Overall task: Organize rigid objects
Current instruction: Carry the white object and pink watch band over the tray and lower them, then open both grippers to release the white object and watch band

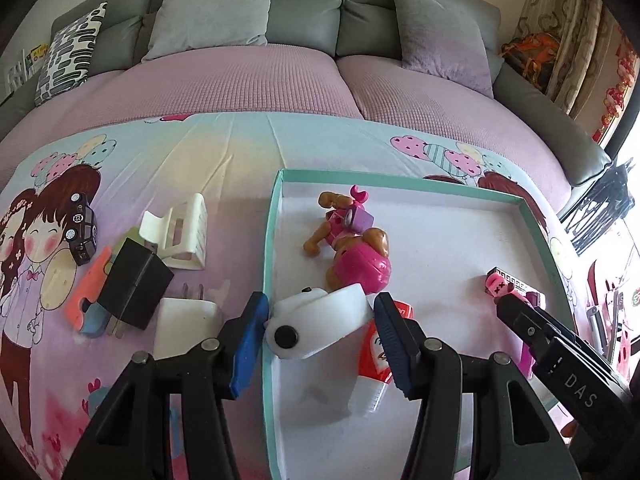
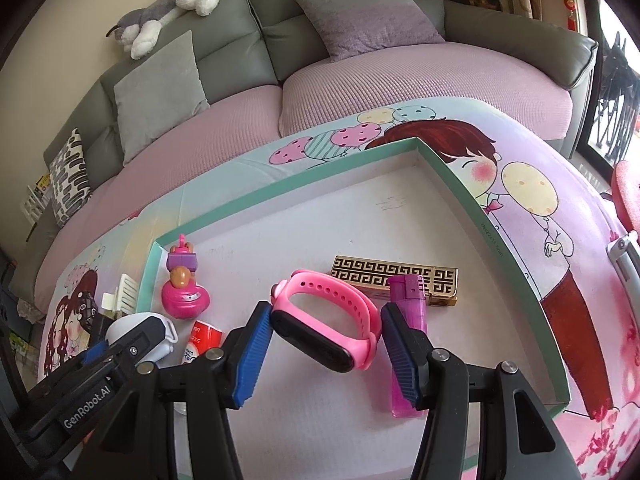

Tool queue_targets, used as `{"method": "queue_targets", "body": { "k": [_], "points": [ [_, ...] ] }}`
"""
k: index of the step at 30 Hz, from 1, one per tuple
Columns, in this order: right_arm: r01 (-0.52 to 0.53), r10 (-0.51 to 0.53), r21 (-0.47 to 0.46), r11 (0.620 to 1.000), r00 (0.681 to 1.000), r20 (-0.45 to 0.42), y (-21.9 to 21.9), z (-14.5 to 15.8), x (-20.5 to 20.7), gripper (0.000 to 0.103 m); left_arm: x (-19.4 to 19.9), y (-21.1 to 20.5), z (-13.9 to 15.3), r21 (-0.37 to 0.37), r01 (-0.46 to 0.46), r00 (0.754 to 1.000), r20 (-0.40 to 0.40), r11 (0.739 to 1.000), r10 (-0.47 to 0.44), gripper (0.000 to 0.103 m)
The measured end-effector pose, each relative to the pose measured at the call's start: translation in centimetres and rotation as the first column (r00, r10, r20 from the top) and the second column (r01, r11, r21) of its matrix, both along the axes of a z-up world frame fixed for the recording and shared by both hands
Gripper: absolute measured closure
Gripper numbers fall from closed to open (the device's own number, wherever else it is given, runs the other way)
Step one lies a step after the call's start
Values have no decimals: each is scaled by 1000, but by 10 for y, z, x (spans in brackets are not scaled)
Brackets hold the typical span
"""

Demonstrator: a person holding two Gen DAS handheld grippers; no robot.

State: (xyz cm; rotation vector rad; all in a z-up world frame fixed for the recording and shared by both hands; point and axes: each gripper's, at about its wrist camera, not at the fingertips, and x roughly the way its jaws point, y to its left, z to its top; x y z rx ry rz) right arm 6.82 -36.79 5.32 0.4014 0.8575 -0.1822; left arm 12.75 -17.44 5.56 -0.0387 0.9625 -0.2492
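A teal-rimmed white tray (image 1: 275, 216) (image 2: 496, 216) lies on the cartoon-print cloth. My left gripper (image 1: 320, 322) is shut on a white plastic device with a black button (image 1: 316, 326), held over the tray's left edge. My right gripper (image 2: 326, 330) is shut on a pink fitness band (image 2: 328, 320), held above the tray floor. In the tray lie a pink toy dog (image 1: 352, 244) (image 2: 182, 288), a red-white tube (image 1: 374, 360) (image 2: 200, 342), a purple lighter (image 2: 408, 308) and a gold patterned box (image 2: 396, 276).
Left of the tray on the cloth lie a black charger (image 1: 134, 282), a white charger (image 1: 186, 326), a white clip (image 1: 180, 230), a black toy car (image 1: 82, 228) and an orange-blue piece (image 1: 86, 296). A grey sofa with cushions (image 1: 216, 8) stands behind.
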Motion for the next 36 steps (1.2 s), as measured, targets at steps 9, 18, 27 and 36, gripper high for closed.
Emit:
{"method": "queue_targets", "body": {
  "k": [9,18,27,36],
  "points": [
    [-6,6,-4,1000,1000,-9,2,-2,2,44,-3,-2,1,17,19,1000,-7,1000,-19,47],
    [-19,19,-12,1000,1000,-24,5,-4,4,44,-7,-10,-5,16,52,998,-43,999,-51,47],
    [-19,18,-29,999,999,-36,7,-6,5,43,-7,-11,-7,24,59,997,-59,998,-58,46],
    [-17,16,-28,999,1000,-14,7,-1,4,41,-10,-10,6,17,62,998,-18,998,-62,33]
  ]
}}
